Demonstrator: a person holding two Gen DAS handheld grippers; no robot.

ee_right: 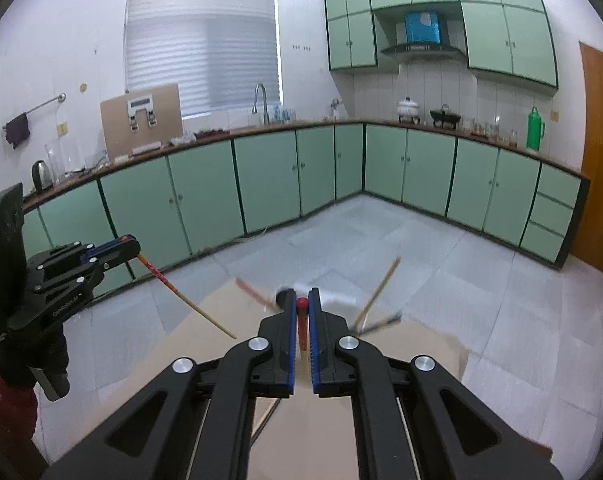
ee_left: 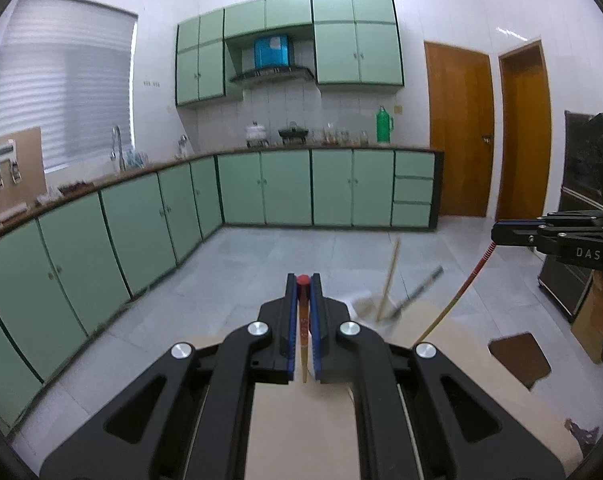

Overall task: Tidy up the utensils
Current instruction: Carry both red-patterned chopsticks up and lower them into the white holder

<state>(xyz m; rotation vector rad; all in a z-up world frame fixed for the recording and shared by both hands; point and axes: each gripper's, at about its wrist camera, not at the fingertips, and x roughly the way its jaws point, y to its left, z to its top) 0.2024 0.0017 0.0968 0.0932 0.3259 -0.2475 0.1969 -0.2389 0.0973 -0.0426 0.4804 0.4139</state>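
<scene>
My left gripper is shut on a red-topped chopstick, held above a cardboard surface. It shows in the right wrist view at the left, its chopstick slanting down to the right. My right gripper is shut on another red-topped chopstick. It shows in the left wrist view at the right, its chopstick hanging down. A white holder with several utensils stands beyond, blurred; it also shows in the right wrist view.
Green kitchen cabinets line the walls around a tiled floor. Two wooden doors are at the right. A dark cabinet stands at the far right. The cardboard has a cut-out hole.
</scene>
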